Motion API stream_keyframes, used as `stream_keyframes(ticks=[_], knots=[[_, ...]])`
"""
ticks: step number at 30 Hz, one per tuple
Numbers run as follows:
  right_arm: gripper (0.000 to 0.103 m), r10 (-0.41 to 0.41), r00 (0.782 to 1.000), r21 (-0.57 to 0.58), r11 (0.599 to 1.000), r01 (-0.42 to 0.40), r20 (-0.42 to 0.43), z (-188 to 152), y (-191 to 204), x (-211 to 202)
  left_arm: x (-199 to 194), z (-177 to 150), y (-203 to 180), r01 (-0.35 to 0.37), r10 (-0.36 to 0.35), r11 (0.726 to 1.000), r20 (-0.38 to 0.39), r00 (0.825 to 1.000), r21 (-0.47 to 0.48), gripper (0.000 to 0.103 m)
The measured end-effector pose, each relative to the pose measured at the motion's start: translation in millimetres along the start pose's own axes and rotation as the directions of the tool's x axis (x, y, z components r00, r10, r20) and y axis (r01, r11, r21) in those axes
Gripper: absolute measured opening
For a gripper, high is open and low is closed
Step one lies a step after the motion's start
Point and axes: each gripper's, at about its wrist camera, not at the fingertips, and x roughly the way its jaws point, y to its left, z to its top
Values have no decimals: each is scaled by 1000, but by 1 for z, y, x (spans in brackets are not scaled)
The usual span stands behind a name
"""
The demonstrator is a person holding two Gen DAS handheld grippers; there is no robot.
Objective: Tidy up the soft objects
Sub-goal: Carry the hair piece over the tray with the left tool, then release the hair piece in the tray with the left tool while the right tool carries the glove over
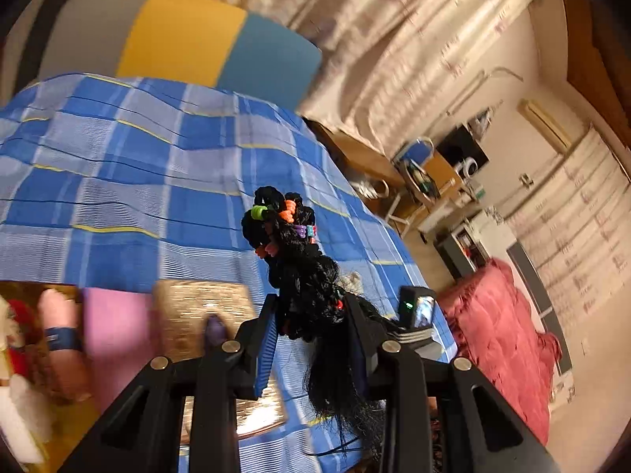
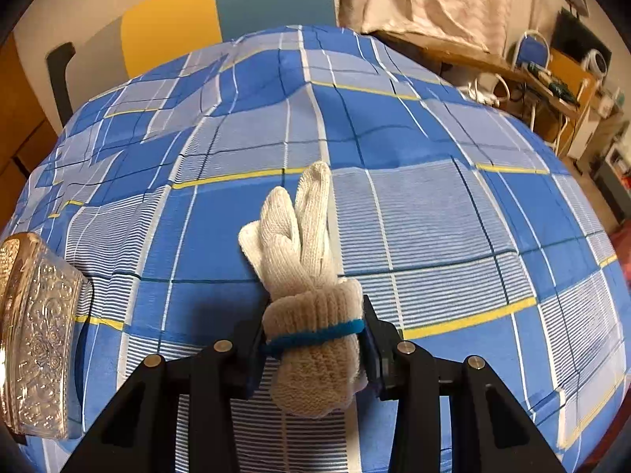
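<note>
My left gripper (image 1: 311, 315) is shut on a black hair bundle (image 1: 292, 244) with coloured elastic bands, held above the blue plaid bedsheet (image 1: 118, 165). My right gripper (image 2: 313, 339) is shut on a rolled pair of white knit gloves (image 2: 303, 276) with a blue cuff band, held above the same sheet (image 2: 434, 197). A gold embossed box (image 1: 201, 315) lies at the lower left in the left wrist view, with a pink soft item (image 1: 114, 327), a rolled pink cloth (image 1: 63, 339) and a plush toy (image 1: 15, 374) beside it. The box also shows in the right wrist view (image 2: 35, 335).
A yellow and blue headboard (image 1: 221, 39) stands behind the bed. A red quilt (image 1: 501, 335) lies right of the bed. A chair (image 1: 414, 157) and desk clutter stand further right. Curtains (image 1: 394, 39) hang along the wall.
</note>
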Motion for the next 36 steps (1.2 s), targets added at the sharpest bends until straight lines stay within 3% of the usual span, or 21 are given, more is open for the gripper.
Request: stream_keyframes(ticks=[10, 13, 19, 23, 26, 33, 36], knots=[[41, 50, 996, 17, 999, -52, 73, 3, 2, -14, -63, -22, 91, -64, 73, 991, 75, 995, -120, 31], [41, 56, 995, 13, 998, -58, 79, 4, 3, -14, -78, -33, 119, -76, 86, 985, 59, 995, -158, 31], [41, 67, 995, 27, 997, -69, 67, 2, 4, -8, -88, -61, 153, -185, 187, 974, 4, 982, -129, 31], [41, 66, 996, 32, 997, -68, 64, 0, 4, -6, -80, -76, 163, -293, 291, 955, -49, 955, -42, 31], [41, 67, 995, 40, 997, -70, 69, 0, 2, -7, -66, -90, 166, -384, 390, 921, -119, 913, 70, 31], [41, 82, 981, 30, 996, -89, 177, 7, 1, -28, -28, -124, 170, -372, 421, 902, -257, 870, 218, 31], [41, 93, 968, 41, 994, -105, 235, 9, 4, -47, -19, -128, 177, -379, 423, 903, -259, 869, 204, 32]])
